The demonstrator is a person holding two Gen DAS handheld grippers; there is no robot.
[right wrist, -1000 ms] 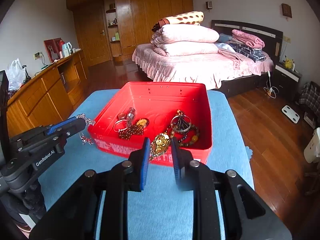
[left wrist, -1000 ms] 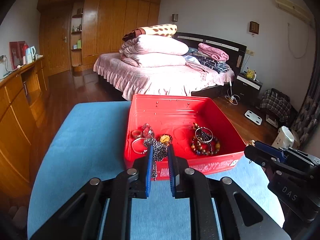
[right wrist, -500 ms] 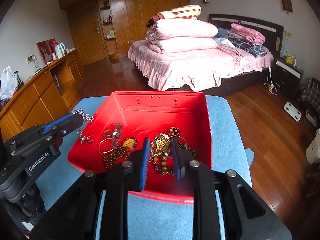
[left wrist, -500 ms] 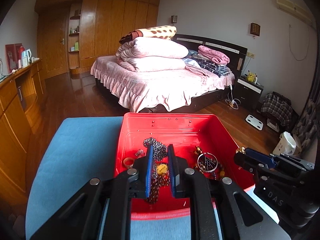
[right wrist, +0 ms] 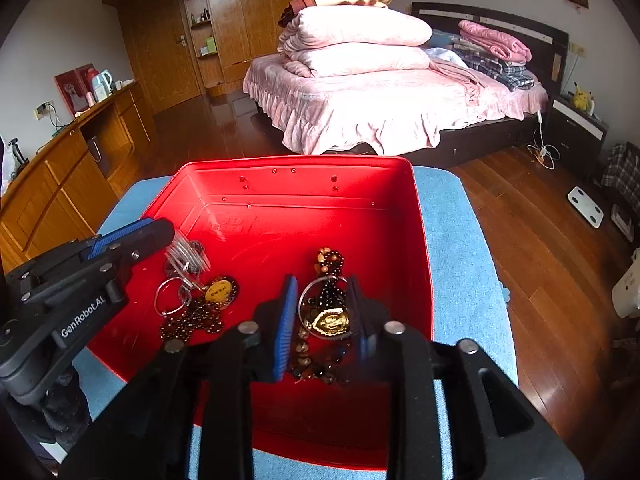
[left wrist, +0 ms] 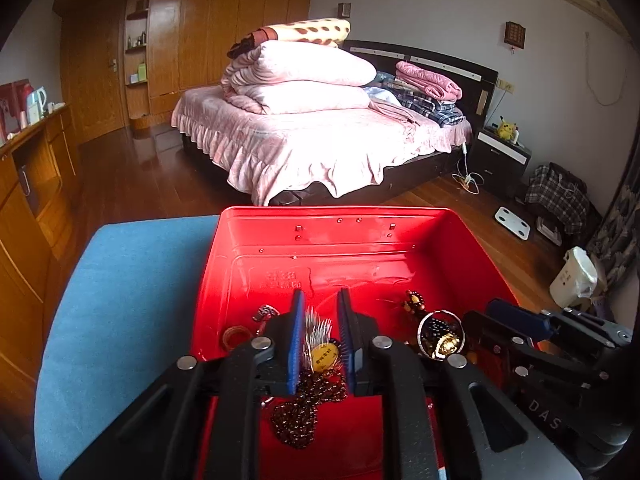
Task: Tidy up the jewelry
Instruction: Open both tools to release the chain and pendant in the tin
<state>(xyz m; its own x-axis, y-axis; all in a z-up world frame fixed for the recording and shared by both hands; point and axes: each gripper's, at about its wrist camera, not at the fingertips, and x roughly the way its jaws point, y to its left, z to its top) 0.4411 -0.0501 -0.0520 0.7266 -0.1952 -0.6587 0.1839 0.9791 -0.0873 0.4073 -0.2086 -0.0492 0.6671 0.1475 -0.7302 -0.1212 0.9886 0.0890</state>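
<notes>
Change: since the earlier frames both hand-held grippers have advanced from in front of the box's near wall to above its interior, and the silver chain and gold pendant they clamped are being let go.
Left hand-held gripper (left wrist: 319, 334): jaws opening; blurred silver chain (left wrist: 318, 330) lies between the blue pads, no pad visibly pressing on it.
Right hand-held gripper (right wrist: 325, 308): jaws opening; gold oval pendant (right wrist: 331, 321) lies between the pads, clear of both.
Count: two hand-held grippers; one box; one yellow round tag (right wrist: 219, 290); one dark brown bead necklace (right wrist: 192, 320); silver rings, exact number unclear.
Container: red rectangular open metal box (right wrist: 416, 216) on the blue-covered desk (right wrist: 460, 240).
Contents: all jewelry in the near half; left cluster of chain, tag, brown necklace; right cluster of pendant, silver bangle (right wrist: 320, 304), mixed bead bracelets (right wrist: 330, 258).
</notes>
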